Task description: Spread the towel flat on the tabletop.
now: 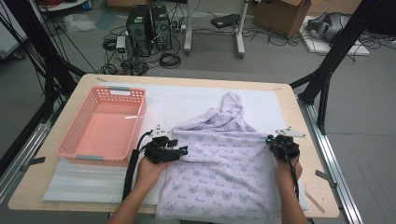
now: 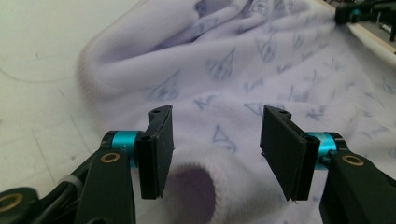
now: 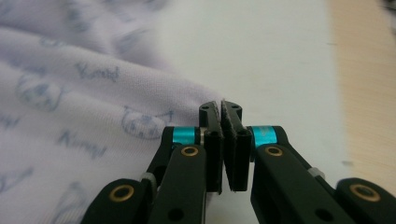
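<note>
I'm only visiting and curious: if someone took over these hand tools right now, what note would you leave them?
Left tool: open, jaws either side of a sleeve cuff, not gripping.
Right tool: shut on the garment's right edge, it seems.
Garment: lilac printed top, spread on the white mat, hood end bunched toward the far side.
Basket: pink, left of the garment, nothing in it.
Done: right edge pinched.
Left: probably grip the cuff, then fold.

A wooden table [image 1: 308, 140] bears a white mat [image 1: 187, 100], pink basket [image 1: 103, 125] and lilac garment [image 1: 224, 158].
</note>
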`<state>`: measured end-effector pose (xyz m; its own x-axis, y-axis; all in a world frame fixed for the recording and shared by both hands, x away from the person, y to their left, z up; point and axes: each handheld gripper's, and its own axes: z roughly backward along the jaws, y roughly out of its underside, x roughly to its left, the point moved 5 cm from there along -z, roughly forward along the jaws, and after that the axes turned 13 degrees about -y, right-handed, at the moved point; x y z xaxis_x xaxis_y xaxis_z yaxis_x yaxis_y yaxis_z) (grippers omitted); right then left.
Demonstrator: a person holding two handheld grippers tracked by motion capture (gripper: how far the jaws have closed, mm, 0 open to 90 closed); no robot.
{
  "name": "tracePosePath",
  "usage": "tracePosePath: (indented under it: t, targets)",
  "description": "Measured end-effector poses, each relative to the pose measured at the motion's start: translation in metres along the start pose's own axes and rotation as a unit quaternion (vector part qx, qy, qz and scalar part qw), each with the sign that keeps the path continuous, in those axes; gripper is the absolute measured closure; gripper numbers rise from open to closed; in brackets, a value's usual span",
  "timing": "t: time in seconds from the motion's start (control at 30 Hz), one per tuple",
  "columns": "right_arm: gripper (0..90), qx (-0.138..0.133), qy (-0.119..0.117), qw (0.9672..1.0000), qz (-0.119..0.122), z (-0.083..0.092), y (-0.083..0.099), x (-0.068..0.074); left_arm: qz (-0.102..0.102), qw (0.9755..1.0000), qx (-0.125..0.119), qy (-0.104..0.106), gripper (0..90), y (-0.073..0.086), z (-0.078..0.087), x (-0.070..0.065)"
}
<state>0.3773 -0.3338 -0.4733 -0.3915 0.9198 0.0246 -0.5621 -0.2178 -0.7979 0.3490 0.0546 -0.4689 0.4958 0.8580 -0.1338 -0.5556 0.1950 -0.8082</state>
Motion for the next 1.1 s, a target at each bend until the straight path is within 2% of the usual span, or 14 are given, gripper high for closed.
tracePosePath:
  t: [0.07,0.1,0.2,0.23,0.3,0.43,0.5,0.63,0.73,0.77,0.87,0.93,1.0,1.1]
  targets:
    - [85.8,-0.002,-0.009,0.9996,-0.027,-0.001,0.000,-0.005,-0.006,1.0000,0.006,-0.003,43.4,0.003,-0.001,-0.001]
    - [75.9,-0.003,-0.028,0.9984,-0.049,-0.001,0.001,-0.007,-0.021,0.9997,0.016,-0.002,42.8,0.008,-0.001,-0.003]
    - [66.7,-0.017,-0.048,0.9979,-0.040,0.009,0.003,-0.001,-0.041,0.9988,0.023,-0.009,44.5,0.014,-0.003,-0.006]
    - [64.8,-0.022,-0.055,0.9975,-0.040,0.014,0.005,0.001,-0.048,0.9985,0.022,-0.013,51.1,0.014,-0.003,-0.007]
    - [61.4,-0.032,-0.078,0.9954,-0.046,0.024,0.009,0.005,-0.052,0.9982,0.025,-0.014,81.1,0.015,-0.003,-0.007]
    - [60.6,-0.033,-0.103,0.9933,-0.042,0.038,0.020,0.013,-0.039,0.9977,0.005,-0.054,85.3,0.011,-0.002,0.002]
    - [57.2,-0.009,-0.128,0.9911,-0.035,0.048,0.033,0.020,0.007,0.9964,-0.015,-0.083,85.4,0.006,0.001,0.018]
    - [50.2,0.033,-0.191,0.9810,-0.008,0.049,0.049,0.039,0.011,0.9956,-0.011,-0.092,85.2,0.008,0.001,0.024]
    - [60.3,0.043,-0.173,0.9836,0.026,0.047,0.047,0.046,0.007,0.9955,-0.013,-0.094,85.2,0.007,0.001,0.023]
    - [86.4,0.051,-0.188,0.9801,0.038,0.044,0.043,0.047,0.008,0.9954,-0.012,-0.095,85.2,0.007,0.001,0.024]
    - [87.8,0.045,-0.132,0.9892,0.045,0.034,0.034,0.038,0.008,0.9949,-0.011,-0.100,85.2,0.008,0.001,0.024]
    - [87.7,0.024,-0.112,0.9934,0.007,0.027,0.032,0.025,0.007,0.9953,-0.008,-0.096,84.9,0.009,0.002,0.023]
    - [87.5,0.013,-0.113,0.9935,-0.013,0.025,0.029,0.021,0.011,0.9959,-0.010,-0.089,81.7,0.010,0.004,0.022]
    - [79.6,-0.001,-0.094,0.9955,0.011,0.032,0.028,0.025,0.016,0.9976,-0.002,-0.067,60.8,0.016,0.010,0.019]
